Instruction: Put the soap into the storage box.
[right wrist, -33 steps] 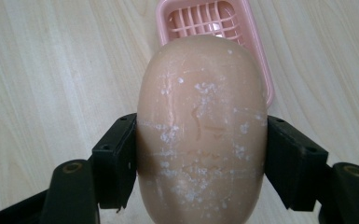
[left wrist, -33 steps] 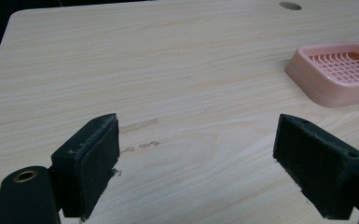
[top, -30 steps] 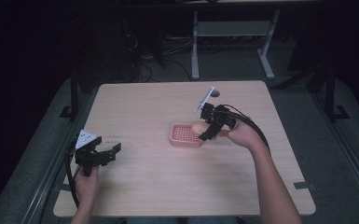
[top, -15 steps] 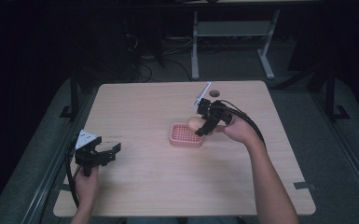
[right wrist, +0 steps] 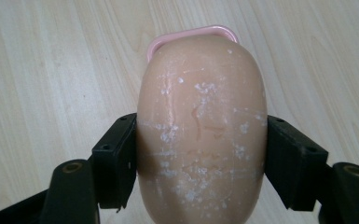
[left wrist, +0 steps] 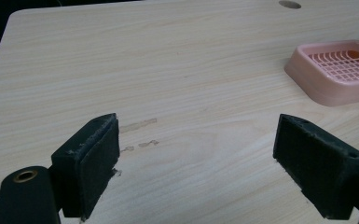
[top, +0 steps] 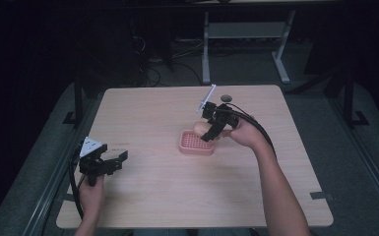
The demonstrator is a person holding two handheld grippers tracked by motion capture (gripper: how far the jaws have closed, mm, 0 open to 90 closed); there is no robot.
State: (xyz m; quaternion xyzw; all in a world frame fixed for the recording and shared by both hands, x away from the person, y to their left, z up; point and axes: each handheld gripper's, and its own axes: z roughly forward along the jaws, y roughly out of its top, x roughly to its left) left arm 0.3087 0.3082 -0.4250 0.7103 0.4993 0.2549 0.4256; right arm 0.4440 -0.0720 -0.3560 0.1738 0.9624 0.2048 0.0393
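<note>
Parked at the table's [top: 142, 206] left edge: left gripper [top: 109, 162], jaws spread wide with nothing between them, only bare wood and a few pale scuffs [left wrist: 139, 134] seen past the pads [left wrist: 93, 163] in the left gripper view. Likely kept low and out of the way, so as to leave the middle free for the other hand. Further right, near the table's centre: pink tray [top: 196, 143], flat on the wood, grid floor bare in the left gripper view [left wrist: 340, 70], apparently ready to take something and let it drain. Just above the tray's far right corner: soap [top: 200, 129], a tan rounded bar, clamped across its short width by the right gripper [top: 210, 132]. In the right gripper view, 2 black pads pressed flat against the bar's [right wrist: 200, 140] flanks, 1 on each side, long axis pointing away from the camera; white flecks and scratches across its top. Grip across the narrow middle probably chosen to stop a smooth, slippery bar from squirting out. Pink rim [right wrist: 191, 35] peeking from behind the bar's far end, so bar lined up roughly over the tray, hard to tell whether lifted clear or touching it. Judged: 1 step in hand, setting the soap into the tray; lowering and release not yet done. Beyond, near the far edge: round hole [top: 226, 98] in the tabletop, unrelated to the work.
</note>
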